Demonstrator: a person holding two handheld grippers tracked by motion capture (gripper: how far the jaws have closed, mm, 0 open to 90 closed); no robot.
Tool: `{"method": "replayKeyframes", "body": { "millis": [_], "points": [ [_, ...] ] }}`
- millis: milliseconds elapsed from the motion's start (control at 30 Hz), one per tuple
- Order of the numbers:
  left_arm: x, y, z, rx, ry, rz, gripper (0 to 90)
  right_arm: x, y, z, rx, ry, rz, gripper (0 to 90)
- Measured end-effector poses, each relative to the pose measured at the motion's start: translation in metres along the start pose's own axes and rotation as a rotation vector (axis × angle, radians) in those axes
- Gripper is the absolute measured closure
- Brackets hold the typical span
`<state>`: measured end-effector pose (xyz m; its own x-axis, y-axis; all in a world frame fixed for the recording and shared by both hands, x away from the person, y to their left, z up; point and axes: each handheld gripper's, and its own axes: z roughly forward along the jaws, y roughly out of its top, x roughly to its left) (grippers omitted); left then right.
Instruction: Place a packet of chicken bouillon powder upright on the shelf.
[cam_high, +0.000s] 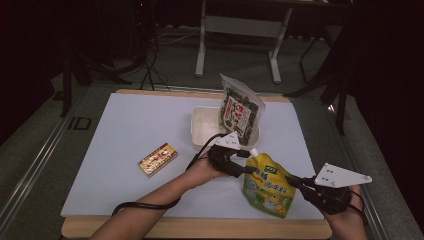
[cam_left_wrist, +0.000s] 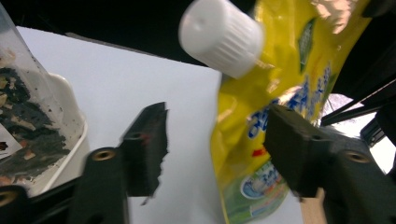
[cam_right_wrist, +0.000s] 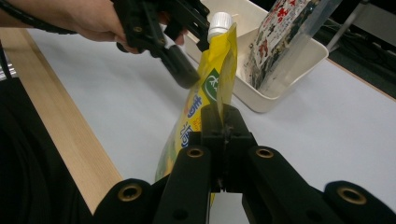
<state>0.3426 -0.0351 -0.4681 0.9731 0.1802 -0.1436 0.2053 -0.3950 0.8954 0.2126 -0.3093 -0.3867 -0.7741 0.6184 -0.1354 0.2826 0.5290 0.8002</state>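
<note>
A yellow spouted pouch with a white cap stands tilted near the table's front edge. My right gripper is shut on the pouch's side edge and holds it up. My left gripper is open around the pouch's upper part just below the cap. One of its pads lies against the yellow film; the other stands clear of it over the white surface. In the high view the left gripper reaches in from the left and the right gripper from the right.
A white tray behind the pouch holds a clear bag of dark dried food standing upright. A small yellow and red box lies flat to the left. The white board ends at a wooden front edge.
</note>
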Motion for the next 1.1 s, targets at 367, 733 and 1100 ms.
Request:
{"method": "replayKeyframes", "body": {
  "millis": [367,733,1100],
  "points": [
    [0.002,0.000,0.002,0.009,-0.055,0.030,73.3,0.003,0.003,0.001,0.013,0.006,-0.011,90.0],
    [0.002,-0.001,-0.003,0.007,-0.073,0.099,90.0,0.000,0.000,0.002,0.002,-0.009,0.002,90.0],
    [-0.001,-0.007,-0.007,-0.039,-0.146,0.177,90.0,-0.010,-0.008,0.004,0.003,-0.033,0.039,72.9]
  ]
}}
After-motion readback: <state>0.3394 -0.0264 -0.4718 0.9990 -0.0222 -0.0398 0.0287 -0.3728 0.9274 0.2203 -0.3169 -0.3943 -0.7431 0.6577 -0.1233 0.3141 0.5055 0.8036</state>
